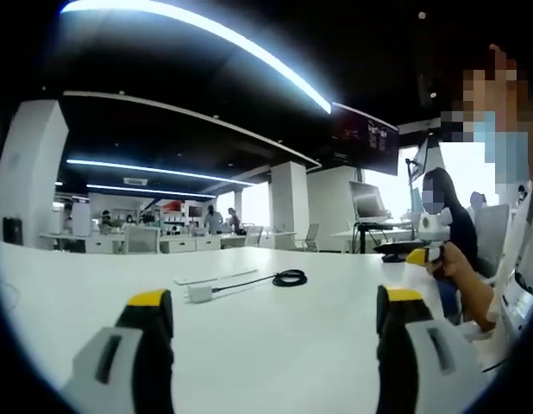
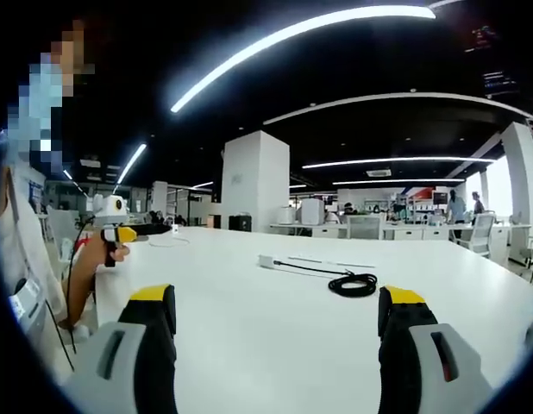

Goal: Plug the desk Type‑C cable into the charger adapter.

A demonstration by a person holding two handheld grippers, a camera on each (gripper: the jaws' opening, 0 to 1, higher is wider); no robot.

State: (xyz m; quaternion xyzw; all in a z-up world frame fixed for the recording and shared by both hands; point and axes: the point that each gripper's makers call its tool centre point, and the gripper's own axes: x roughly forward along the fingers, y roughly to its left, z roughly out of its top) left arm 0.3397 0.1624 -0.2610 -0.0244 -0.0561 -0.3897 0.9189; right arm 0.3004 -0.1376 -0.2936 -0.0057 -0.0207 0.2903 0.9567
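On the wide white desk (image 1: 275, 336) in the left gripper view, a small white charger adapter block (image 1: 200, 293) lies with a black Type-C cable (image 1: 249, 282) running from just beside it to a loose black coil (image 1: 290, 278); whether the plug is seated in the adapter cannot be told at this size. A flat white strip (image 1: 215, 277) lies just behind the adapter. The left gripper (image 1: 275, 323), grey jaws with yellow tips, stands wide open and holds nothing, well short of the adapter. At right, a person's hand (image 1: 456, 272) grips the other yellow-tipped tool (image 1: 419, 255). Open office with desks, chairs and seated people behind.

In the right gripper view the same desk (image 2: 275, 345), adapter (image 2: 266, 260) and cable (image 2: 314, 269) with coil (image 2: 353, 284) lie ahead, between the jaws' line and well apart from them. The right gripper (image 2: 279, 323) is spread wide, empty. At left, a hand (image 2: 98, 250) holds the other gripper (image 2: 120, 235) above the desk edge.
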